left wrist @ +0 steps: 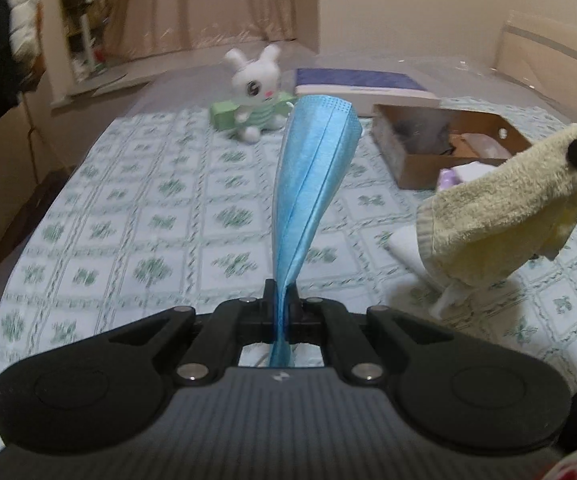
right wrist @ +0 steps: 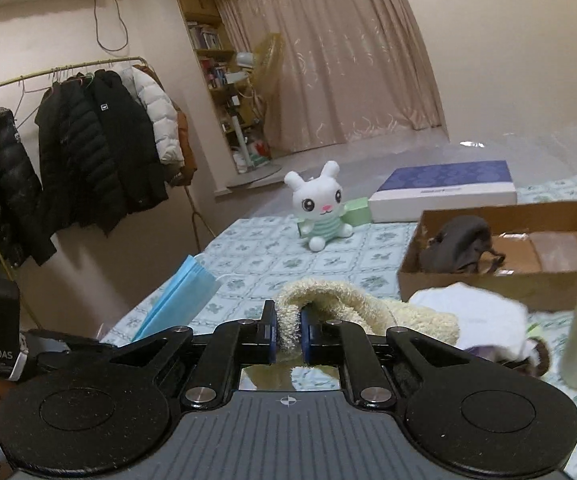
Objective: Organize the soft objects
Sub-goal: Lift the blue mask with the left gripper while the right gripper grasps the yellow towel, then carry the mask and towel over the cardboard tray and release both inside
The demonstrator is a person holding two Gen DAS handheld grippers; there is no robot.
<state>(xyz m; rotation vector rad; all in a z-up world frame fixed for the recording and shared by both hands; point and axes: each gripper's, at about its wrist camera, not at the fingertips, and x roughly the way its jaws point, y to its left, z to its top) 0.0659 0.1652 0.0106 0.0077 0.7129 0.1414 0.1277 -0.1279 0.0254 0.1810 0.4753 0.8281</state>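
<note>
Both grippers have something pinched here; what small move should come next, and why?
Probably carry the right gripper, shut on the cream towel, over to the cardboard box: the towel hangs clear of the table, and the open box just beyond has room. The left gripper just holds the blue mask.

Blue face mask (left wrist: 312, 184) upright; cream towel (left wrist: 500, 216) draped, lifted.

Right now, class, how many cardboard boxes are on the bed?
1. The open brown box sits right of the bunny, in front of the flat blue-lidded box, which looks like a different kind. Others may be hidden beyond the frame.
</note>
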